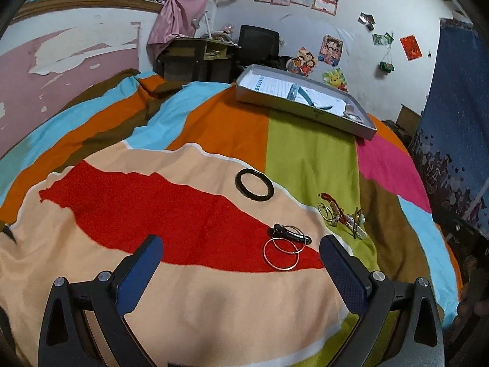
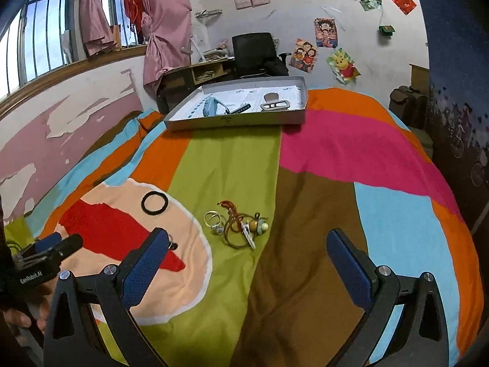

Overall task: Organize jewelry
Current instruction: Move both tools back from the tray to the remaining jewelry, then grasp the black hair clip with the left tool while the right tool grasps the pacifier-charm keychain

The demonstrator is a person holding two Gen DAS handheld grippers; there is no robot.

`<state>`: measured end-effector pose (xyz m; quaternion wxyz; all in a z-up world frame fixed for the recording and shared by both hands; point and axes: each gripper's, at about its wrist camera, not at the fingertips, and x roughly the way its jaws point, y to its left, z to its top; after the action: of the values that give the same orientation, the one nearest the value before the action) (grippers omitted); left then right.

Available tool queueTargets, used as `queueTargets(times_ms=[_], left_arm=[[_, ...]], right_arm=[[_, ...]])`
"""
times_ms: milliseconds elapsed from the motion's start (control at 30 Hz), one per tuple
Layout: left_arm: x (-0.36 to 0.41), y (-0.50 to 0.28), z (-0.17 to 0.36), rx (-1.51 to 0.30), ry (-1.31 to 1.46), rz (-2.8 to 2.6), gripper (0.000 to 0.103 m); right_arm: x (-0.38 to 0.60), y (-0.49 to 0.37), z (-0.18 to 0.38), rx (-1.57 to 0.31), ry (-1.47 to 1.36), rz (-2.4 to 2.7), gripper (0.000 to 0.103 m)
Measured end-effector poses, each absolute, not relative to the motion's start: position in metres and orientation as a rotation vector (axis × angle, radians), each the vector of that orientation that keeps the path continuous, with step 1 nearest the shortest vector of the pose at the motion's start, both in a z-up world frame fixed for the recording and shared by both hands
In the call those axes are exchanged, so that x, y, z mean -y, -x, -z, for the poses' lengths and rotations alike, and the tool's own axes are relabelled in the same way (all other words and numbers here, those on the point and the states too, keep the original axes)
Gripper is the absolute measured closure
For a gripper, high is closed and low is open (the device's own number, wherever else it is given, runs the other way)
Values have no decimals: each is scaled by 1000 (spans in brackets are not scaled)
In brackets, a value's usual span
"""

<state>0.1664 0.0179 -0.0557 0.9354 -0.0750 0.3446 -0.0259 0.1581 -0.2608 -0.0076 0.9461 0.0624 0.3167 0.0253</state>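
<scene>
Hovering wide-open, empty: L gripper (image 1: 241,246), R gripper (image 2: 247,241).

In the right wrist view, the right tool's left finger (image 2: 149,263) covers most of the black hair clip (image 2: 174,245) beside the red patch. The tangled jewelry pile (image 2: 238,227) near it is too small to separate. The grey tray (image 2: 235,119) holds indistinct pieces.

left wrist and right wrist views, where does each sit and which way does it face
Left wrist: on the left gripper, low over the bedspread, facing the silver hoops and black hair tie; both open fingers show.
Right wrist: on the right gripper, further right, facing the jewelry pile; its fingers, the left gripper and a hand show.
Shared: hair tie, pile, grey box beyond.
</scene>
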Motion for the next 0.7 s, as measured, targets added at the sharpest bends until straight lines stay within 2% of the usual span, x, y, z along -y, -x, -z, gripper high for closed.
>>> queueTargets(times_ms=[267, 333, 400, 500, 567, 700], left_arm=[[3, -198, 69, -686, 91, 139, 0], [8, -204, 74, -705, 82, 173, 6], [11, -209, 80, -733, 74, 212, 17], [14, -215, 90, -767, 80, 261, 29], [15, -219, 95, -786, 91, 283, 36], [16, -231, 106, -824, 106, 308, 51]], right_arm=[[269, -190, 23, -632, -171, -44, 1], [271, -199, 26, -641, -175, -39, 2], [273, -210, 30, -660, -178, -42, 3], [272, -228, 39, -691, -154, -57, 14], [270, -237, 46, -716, -141, -68, 27], [267, -249, 63, -772, -160, -101, 33]])
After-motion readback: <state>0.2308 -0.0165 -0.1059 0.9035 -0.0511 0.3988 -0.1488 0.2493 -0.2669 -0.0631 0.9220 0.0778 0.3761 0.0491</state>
